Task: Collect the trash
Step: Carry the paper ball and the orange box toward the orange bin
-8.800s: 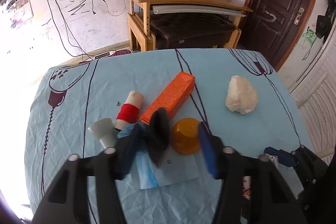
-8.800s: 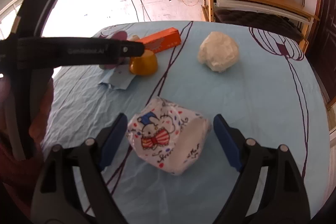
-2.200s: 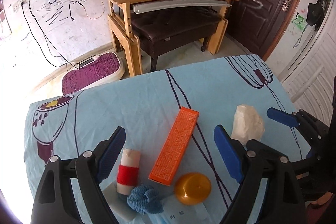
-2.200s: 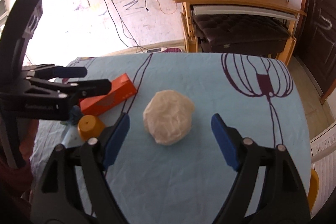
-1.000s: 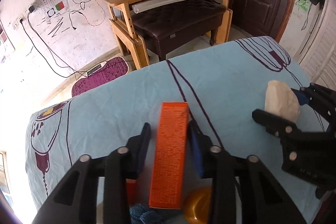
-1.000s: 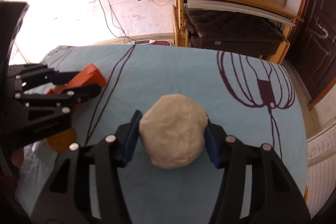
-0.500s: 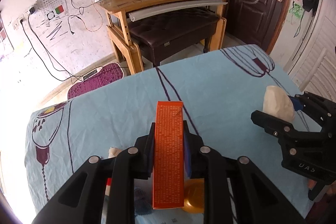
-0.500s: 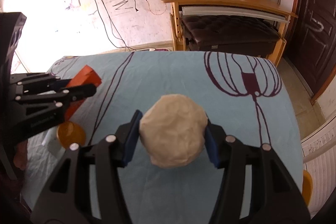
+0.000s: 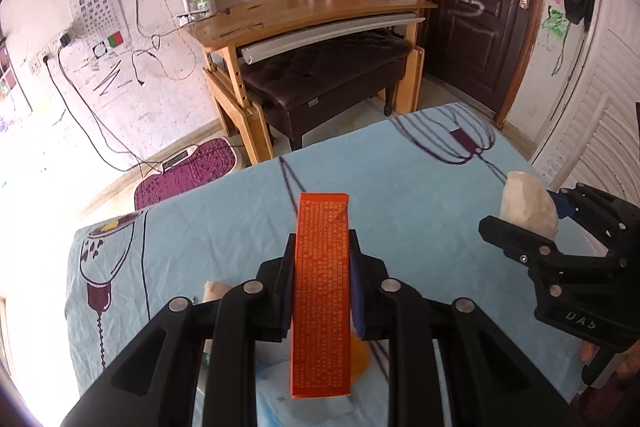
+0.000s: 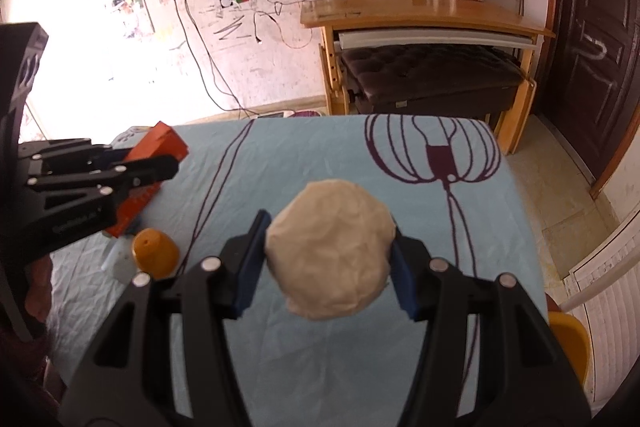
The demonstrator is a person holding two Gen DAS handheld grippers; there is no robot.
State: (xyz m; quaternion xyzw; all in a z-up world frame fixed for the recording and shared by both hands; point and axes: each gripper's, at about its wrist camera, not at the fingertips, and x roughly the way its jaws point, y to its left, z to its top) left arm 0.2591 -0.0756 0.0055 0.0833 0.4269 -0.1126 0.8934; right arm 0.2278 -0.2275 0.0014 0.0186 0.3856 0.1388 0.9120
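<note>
My left gripper [image 9: 322,259] is shut on a long orange box [image 9: 322,283] and holds it above the blue tablecloth [image 9: 224,219]. The box also shows in the right wrist view [image 10: 164,151], gripped at the left. My right gripper [image 10: 328,247] is shut on a crumpled white paper ball [image 10: 330,251], lifted off the cloth. The ball also shows at the right in the left wrist view [image 9: 526,201].
An orange cap [image 10: 155,251] and a whitish item [image 10: 120,261] lie on the cloth under the left gripper. A roll end [image 9: 214,289] shows by the left fingers. A wooden desk [image 9: 304,15] with a dark bench [image 9: 328,75] stands beyond the table. A yellow chair [image 10: 570,343] is at the right edge.
Both grippers have closed, the left on the orange box and the right on the paper ball. Both have since lifted their loads higher off the table.
</note>
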